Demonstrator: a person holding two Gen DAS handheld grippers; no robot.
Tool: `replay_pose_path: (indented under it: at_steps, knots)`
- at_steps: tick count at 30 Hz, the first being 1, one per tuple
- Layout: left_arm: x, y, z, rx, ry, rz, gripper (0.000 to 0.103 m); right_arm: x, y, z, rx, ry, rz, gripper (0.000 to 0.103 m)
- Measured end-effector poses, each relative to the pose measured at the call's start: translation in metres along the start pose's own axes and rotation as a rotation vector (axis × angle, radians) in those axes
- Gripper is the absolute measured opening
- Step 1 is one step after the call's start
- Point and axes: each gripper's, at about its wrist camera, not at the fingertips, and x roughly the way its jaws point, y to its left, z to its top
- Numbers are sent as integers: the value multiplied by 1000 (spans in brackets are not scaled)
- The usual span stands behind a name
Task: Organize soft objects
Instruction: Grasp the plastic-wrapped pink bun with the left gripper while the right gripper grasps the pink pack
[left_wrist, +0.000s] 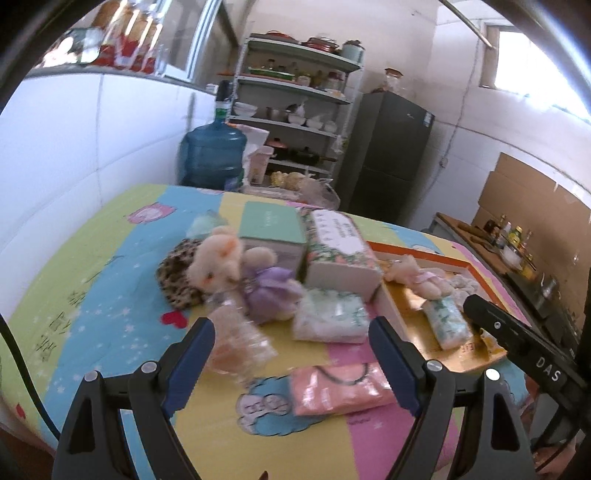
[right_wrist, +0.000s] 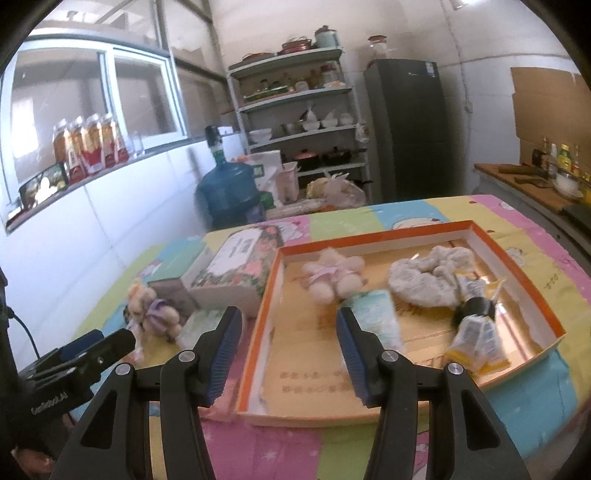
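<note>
Left claw (left_wrist: 291, 354), open and empty, hangs nearer the purple-dressed plush bear (left_wrist: 255, 284) lying just beyond; right claw (right_wrist: 288, 350), open, faces the orange-rimmed tray (right_wrist: 517, 266).

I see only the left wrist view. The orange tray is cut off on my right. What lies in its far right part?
Observer: In the orange tray, a fluffy white scrunchie lies right of the pink teddy.
Operator: Anything nearer the right wall?
Observer: Yes, yellow and white tubes with a black cap.
Operator: Is the right gripper holding something?
Observer: No, the right gripper is open and empty, above the tray's near left part.
</note>
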Motion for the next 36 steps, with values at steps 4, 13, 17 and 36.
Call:
replay_pose_path:
  at_steps: [4,13,17,36]
  knots:
    - [0,16,-4,-26,6,25,85,5,12,-5,-27,16,37,55]
    - [-1,53,-14,-93,25,85,85,32,58,-21,-308,167,370,55]
    - [-6,63,-17,-109,16,101,85,48,79,-22,-590,263,477,55]
    - [5,69,-17,-95,50,98,85,113,93,-31,-859,559,523,50]
